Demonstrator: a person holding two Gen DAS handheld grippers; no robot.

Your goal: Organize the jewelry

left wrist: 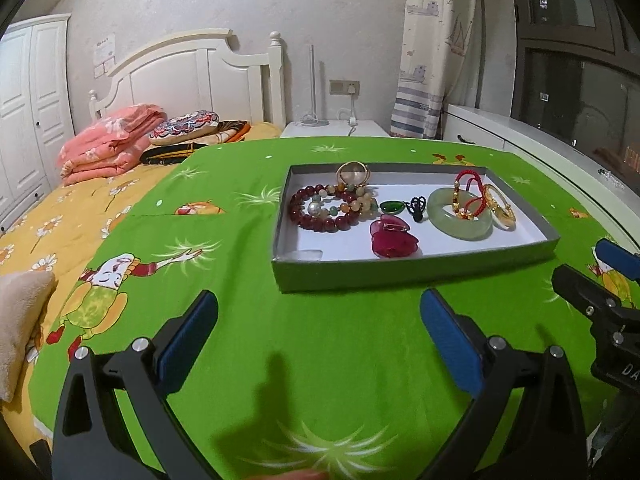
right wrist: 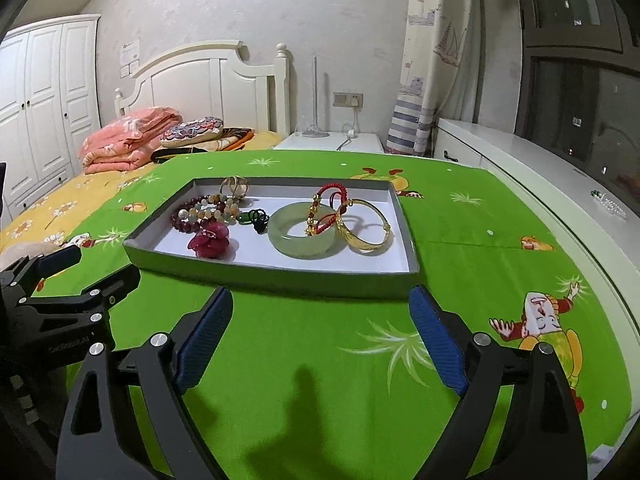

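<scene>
Left wrist view: both tongs, left and right, gape wide and empty over the green-clothed surface, short of the grey tray. Its beaded bracelets overlap in a tangle; the gold bangle sits half-hidden behind the jade one.

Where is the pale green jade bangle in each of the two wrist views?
Left wrist view: the jade bangle lies right of centre in the grey tray, near its right end.
Right wrist view: the jade bangle lies at the middle of the tray.
Shared landmark: the red cord bracelet draped across the bangle.
</scene>
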